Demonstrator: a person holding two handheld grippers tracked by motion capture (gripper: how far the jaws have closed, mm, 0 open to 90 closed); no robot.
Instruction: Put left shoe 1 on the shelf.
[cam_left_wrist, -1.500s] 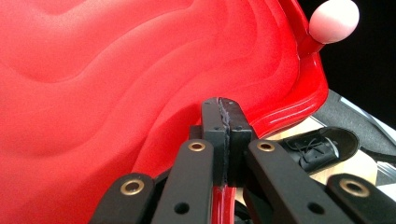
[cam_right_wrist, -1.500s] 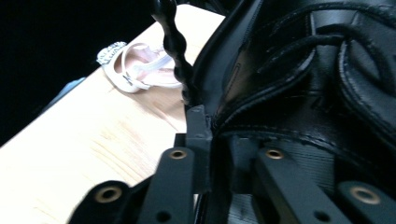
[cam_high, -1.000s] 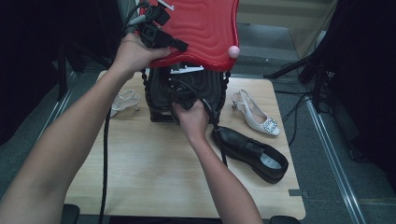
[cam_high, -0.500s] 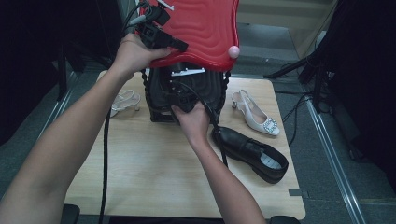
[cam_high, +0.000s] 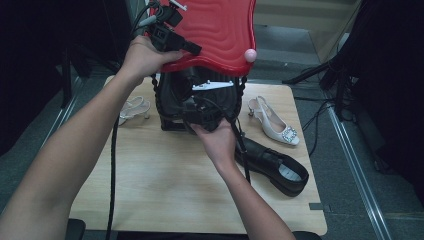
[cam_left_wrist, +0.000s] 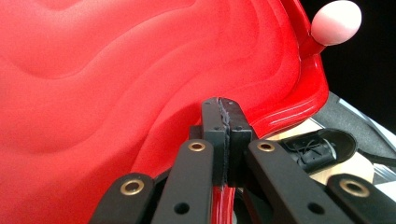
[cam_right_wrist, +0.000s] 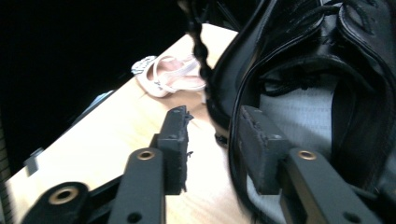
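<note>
On the table (cam_high: 165, 195), three shoes (cam_high: 272, 165)

A shoe box (cam_high: 197, 107) stands at the far middle of the counter (cam_high: 165, 190), its lid (cam_high: 215, 30) raised above it. Left of the box lies a sandal (cam_high: 132, 107). Right of it lies a slingback heel (cam_high: 275, 122). Nearer the person, in front of that heel, lies a lace-up shoe (cam_high: 275, 165), touching the box's right front corner.
</note>
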